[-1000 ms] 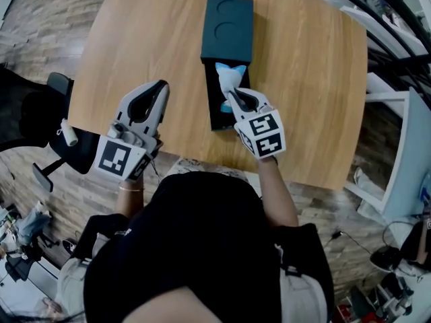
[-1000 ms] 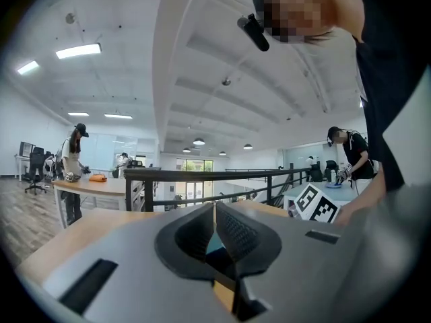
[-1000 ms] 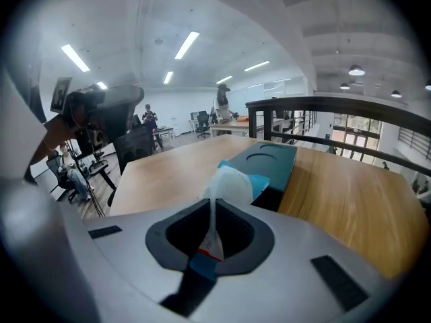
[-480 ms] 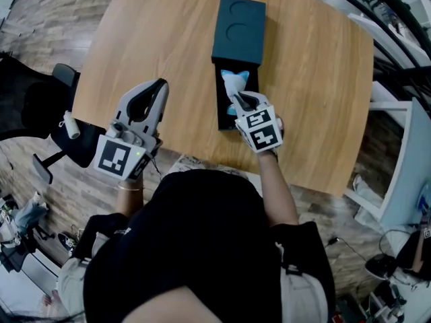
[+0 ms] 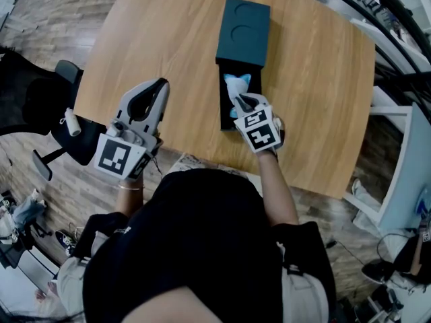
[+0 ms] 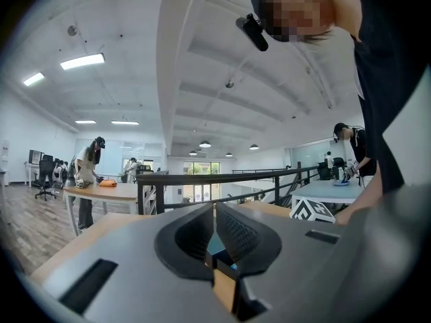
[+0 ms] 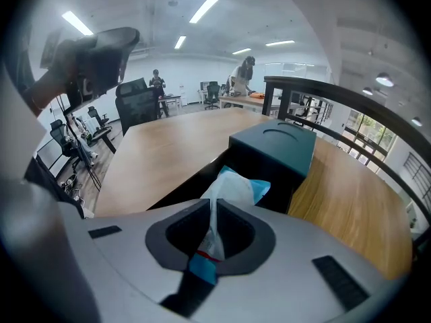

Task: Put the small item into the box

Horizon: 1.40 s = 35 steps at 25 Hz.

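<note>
A dark teal box (image 5: 244, 33) lies on the wooden table (image 5: 168, 39), its black drawer (image 5: 226, 116) pulled out toward me. My right gripper (image 5: 239, 99) is shut on a small white-and-blue packet (image 5: 237, 85) and holds it over the open drawer. In the right gripper view the packet (image 7: 232, 188) sticks up between the jaws, with the box (image 7: 276, 148) just behind it. My left gripper (image 5: 149, 93) hovers over the table's near left part, jaws together and empty. The left gripper (image 6: 214, 233) points up toward the room and ceiling.
A black office chair (image 5: 64, 123) stands left of the table by my left gripper. A white desk (image 5: 397, 173) and dark railing (image 5: 384, 19) lie to the right. Other people work at tables far across the room (image 6: 87, 173).
The box and drawer sit slightly further right in the head view. My right gripper with the packet has shifted a little toward the box. The left gripper stays put.
</note>
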Motion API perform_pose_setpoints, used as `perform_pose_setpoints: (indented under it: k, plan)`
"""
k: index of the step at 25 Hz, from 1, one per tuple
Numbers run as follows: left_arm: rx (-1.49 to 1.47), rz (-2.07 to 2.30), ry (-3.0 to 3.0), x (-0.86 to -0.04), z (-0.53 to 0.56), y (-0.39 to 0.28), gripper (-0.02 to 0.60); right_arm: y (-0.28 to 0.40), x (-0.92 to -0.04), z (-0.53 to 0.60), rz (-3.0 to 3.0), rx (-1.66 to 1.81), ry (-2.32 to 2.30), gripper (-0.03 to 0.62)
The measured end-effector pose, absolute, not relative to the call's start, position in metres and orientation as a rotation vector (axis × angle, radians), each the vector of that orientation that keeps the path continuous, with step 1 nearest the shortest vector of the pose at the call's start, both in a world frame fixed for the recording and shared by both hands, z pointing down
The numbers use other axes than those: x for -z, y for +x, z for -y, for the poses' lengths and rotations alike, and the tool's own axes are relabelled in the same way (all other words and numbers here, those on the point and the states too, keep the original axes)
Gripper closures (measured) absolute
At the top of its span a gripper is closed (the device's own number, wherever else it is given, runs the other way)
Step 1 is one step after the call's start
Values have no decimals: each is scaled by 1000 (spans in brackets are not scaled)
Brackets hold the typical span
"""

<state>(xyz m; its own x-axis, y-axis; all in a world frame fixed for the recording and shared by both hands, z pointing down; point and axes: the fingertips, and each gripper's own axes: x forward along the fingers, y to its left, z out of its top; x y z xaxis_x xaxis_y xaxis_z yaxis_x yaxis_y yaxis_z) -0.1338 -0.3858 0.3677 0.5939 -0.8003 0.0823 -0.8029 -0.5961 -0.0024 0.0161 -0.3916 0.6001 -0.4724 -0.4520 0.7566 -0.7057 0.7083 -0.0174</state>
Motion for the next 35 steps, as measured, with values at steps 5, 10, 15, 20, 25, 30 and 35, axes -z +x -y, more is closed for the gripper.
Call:
perform_pose_setpoints:
  k: [5, 10, 15, 20, 25, 30, 35]
  plan:
    - [-123, 1401, 2783, -367, 386, -135, 560, 14, -602, 393, 2152, -423, 868, 559]
    - [-123, 1395, 2780, -367, 387, -133, 560, 16, -597, 396, 2204, -460, 886, 558]
    - [-109, 1373, 2792, -359, 382, -139, 560, 7, -572, 394, 2271, -453, 941, 490]
    - [-84, 1315, 2836, -354, 382, -128, 560, 13, -523, 402, 2399, -387, 1092, 550]
    - [-61, 1248, 2878, -346, 387, -119, 560, 17, -467, 403, 2499, -341, 1214, 565]
    - [-79, 1185, 2894, -348, 390, -104, 560, 32, -423, 398, 2556, -271, 1316, 571]
    - [-83, 1141, 2904, -347, 386, -102, 560, 28, -406, 382, 2583, -274, 1302, 574]
